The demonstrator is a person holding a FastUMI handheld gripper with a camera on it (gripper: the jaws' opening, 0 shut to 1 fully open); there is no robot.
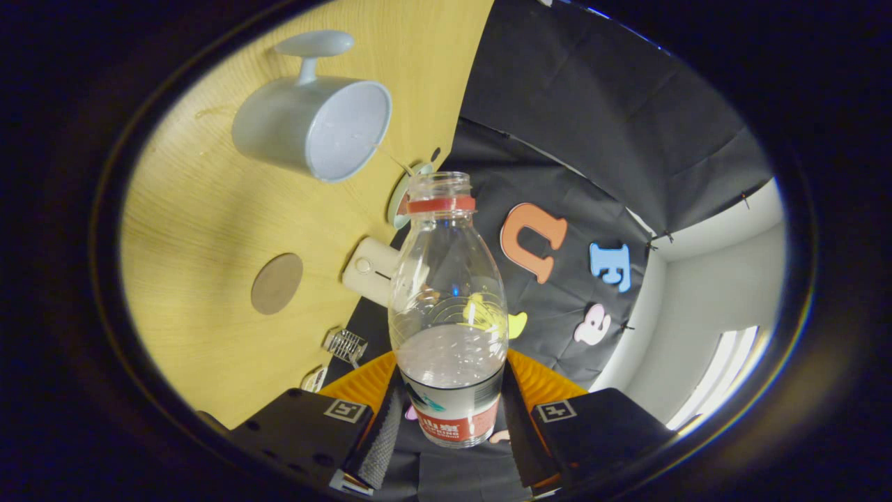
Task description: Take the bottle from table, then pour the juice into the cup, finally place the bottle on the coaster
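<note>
A pale wooden worktop fills the tilted view. The mug lies beyond the clear bottle, near the round coaster. The hand-held gripper clamps the bottle's labelled base (open neck pointing straight ahead).

The bottle hides part of the pale box at its nine o'clock and most of the round disc by its neck; its base drops out of sight between the gripper fingers.
</note>
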